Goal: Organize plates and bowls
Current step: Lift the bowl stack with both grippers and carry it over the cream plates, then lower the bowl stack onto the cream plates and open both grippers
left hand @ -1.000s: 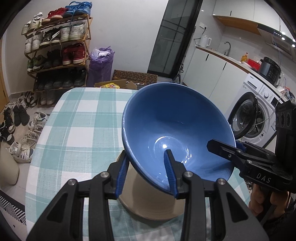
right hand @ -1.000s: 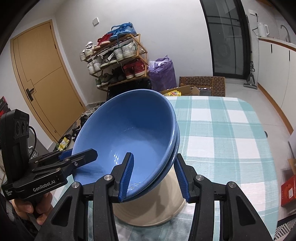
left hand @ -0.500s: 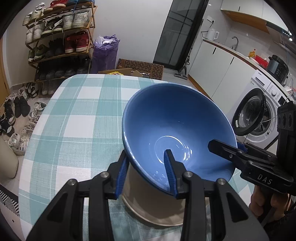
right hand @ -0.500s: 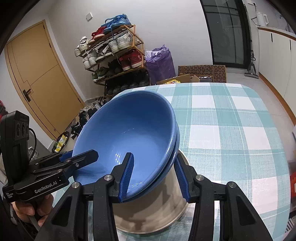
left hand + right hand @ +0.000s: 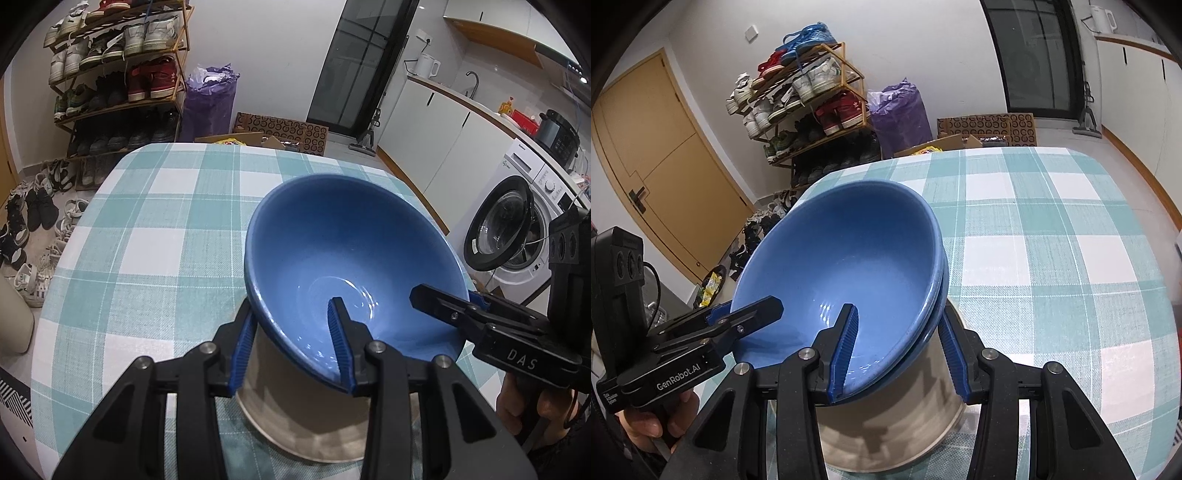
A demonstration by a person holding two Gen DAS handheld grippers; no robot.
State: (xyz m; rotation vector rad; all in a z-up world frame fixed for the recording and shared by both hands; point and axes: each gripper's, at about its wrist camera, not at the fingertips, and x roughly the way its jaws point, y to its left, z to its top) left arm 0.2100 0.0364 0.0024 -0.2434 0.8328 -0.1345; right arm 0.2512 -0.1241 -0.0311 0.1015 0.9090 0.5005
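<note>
Blue bowls (image 5: 351,266), two nested (double rim showing in right wrist view (image 5: 849,258)), hanging tilted at frame centre, directly over beige plate (image 5: 295,421) lying on checked table (image 5: 147,221). Left tongs (image 5: 291,343) clamping near rim, one pad inside, one outside. Right tongs (image 5: 897,347) clamping opposite rim likewise. Whether bowls are touching plate: cannot tell. Shoe rack (image 5: 118,74) standing upper left in left wrist view.
</note>
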